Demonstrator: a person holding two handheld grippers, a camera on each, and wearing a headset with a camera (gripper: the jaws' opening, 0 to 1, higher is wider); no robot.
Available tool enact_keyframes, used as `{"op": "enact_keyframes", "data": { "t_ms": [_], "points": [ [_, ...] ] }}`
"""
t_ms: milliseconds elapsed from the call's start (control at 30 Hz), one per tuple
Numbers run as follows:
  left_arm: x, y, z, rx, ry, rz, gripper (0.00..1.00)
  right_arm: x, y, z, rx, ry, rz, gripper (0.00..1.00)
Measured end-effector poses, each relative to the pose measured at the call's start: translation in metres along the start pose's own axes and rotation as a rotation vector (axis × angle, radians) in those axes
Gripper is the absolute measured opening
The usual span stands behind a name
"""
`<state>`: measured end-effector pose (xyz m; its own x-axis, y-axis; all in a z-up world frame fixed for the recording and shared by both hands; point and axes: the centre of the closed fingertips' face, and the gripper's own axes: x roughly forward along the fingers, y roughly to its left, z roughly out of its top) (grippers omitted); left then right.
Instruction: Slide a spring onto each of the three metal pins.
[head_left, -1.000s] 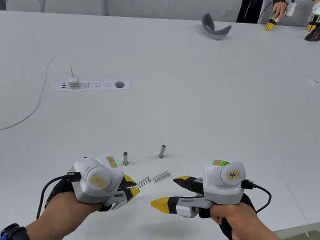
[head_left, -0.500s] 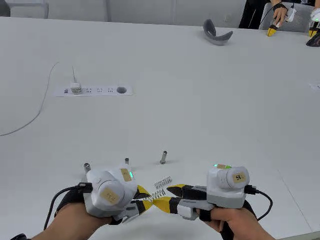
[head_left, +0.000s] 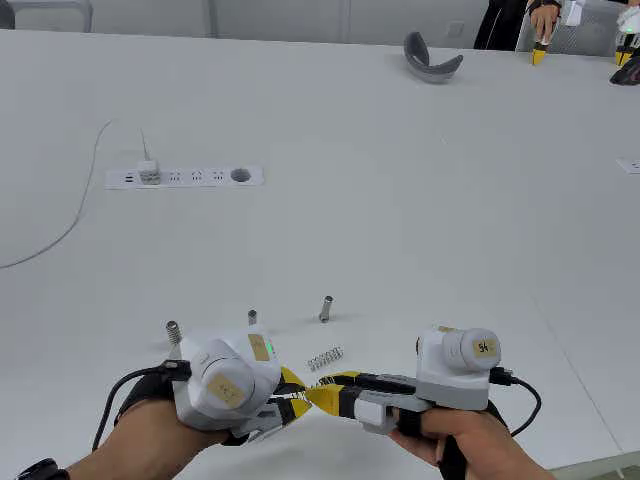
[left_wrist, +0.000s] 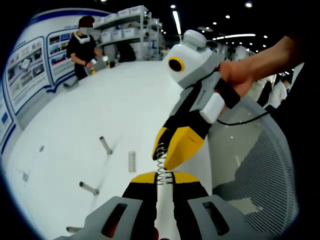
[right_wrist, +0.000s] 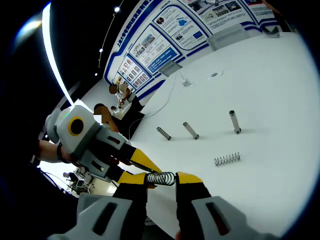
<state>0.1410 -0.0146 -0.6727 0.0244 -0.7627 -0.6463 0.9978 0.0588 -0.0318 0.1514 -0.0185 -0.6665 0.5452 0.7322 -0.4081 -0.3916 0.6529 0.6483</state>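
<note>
Closing in: left gripper (head_left: 293, 396) and right gripper (head_left: 326, 391), apart a second ago, now meet tip to tip, both clenched on one spring (left_wrist: 161, 163). From there: loose spring (head_left: 325, 357) at one o'clock, first bare pin (head_left: 252, 317) at eleven, second bare pin (head_left: 325, 308) at twelve, sprung pin (head_left: 173, 333) at ten.

The tan sticker (head_left: 484, 348) on the right hand-held gripper (head_left: 322, 396) carries two digits, apparently 56. The label (head_left: 228, 392) on the left hand-held gripper (head_left: 293, 398) and the wall posters (right_wrist: 165, 40) are too small to read.
</note>
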Motion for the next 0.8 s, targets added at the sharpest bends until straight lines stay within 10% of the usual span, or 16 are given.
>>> {"op": "enact_keyframes", "data": {
  "t_ms": [800],
  "points": [
    [-0.007,0.001,0.014,0.011,-0.061,-0.037,0.09,-0.006,0.019,0.018,-0.089,0.047,0.053,0.13]
  ]
}}
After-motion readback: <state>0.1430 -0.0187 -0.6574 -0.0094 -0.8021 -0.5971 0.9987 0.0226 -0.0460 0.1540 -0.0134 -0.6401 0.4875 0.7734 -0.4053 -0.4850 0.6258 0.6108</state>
